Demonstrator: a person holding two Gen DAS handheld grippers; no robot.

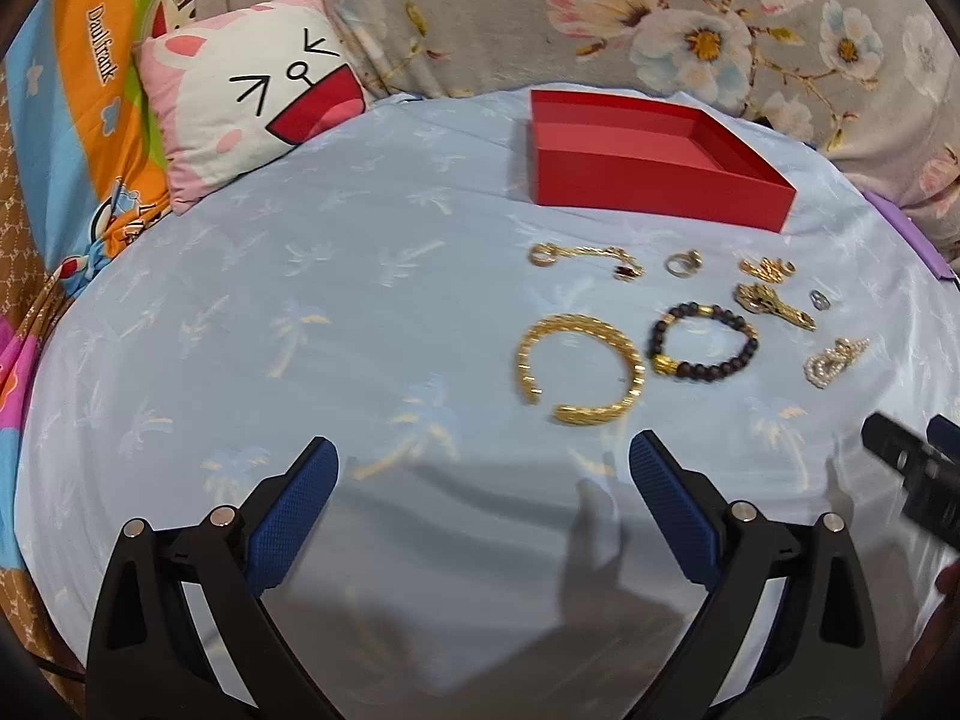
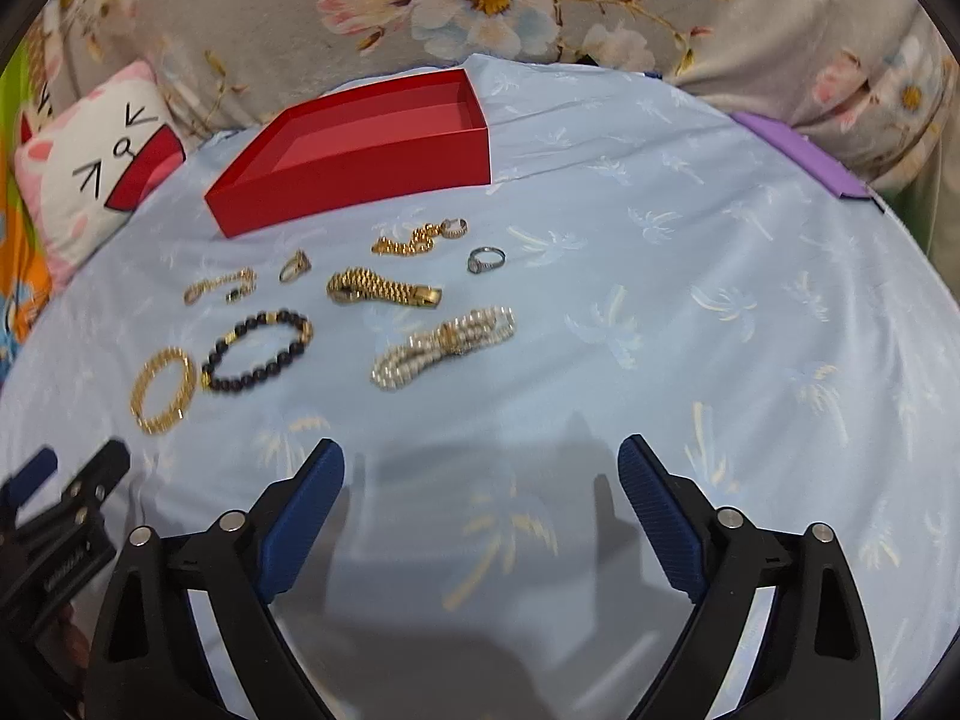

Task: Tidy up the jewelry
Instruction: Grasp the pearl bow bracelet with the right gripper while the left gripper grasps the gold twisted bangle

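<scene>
An open, empty red box (image 1: 654, 180) (image 2: 360, 174) sits at the back of a light blue cloth. In front of it lie a gold cuff bangle (image 1: 579, 369) (image 2: 163, 389), a dark bead bracelet (image 1: 702, 339) (image 2: 258, 351), a gold watch-style bracelet (image 1: 774, 305) (image 2: 384, 289), a pearl bracelet (image 1: 834, 360) (image 2: 444, 345), gold chains (image 1: 585, 258) (image 2: 414, 239) and rings (image 1: 683, 264) (image 2: 486, 260). My left gripper (image 1: 483, 462) is open, just short of the bangle. My right gripper (image 2: 480, 468) is open, short of the pearl bracelet. Neither holds anything.
A cartoon-face pillow (image 1: 252, 90) (image 2: 90, 162) lies at the back left. Floral fabric (image 1: 660, 18) backs the cloth. A purple flat thing (image 2: 798, 150) lies at the right edge. The right gripper's tip shows in the left wrist view (image 1: 912, 462); the left gripper's tip shows in the right wrist view (image 2: 72, 492).
</scene>
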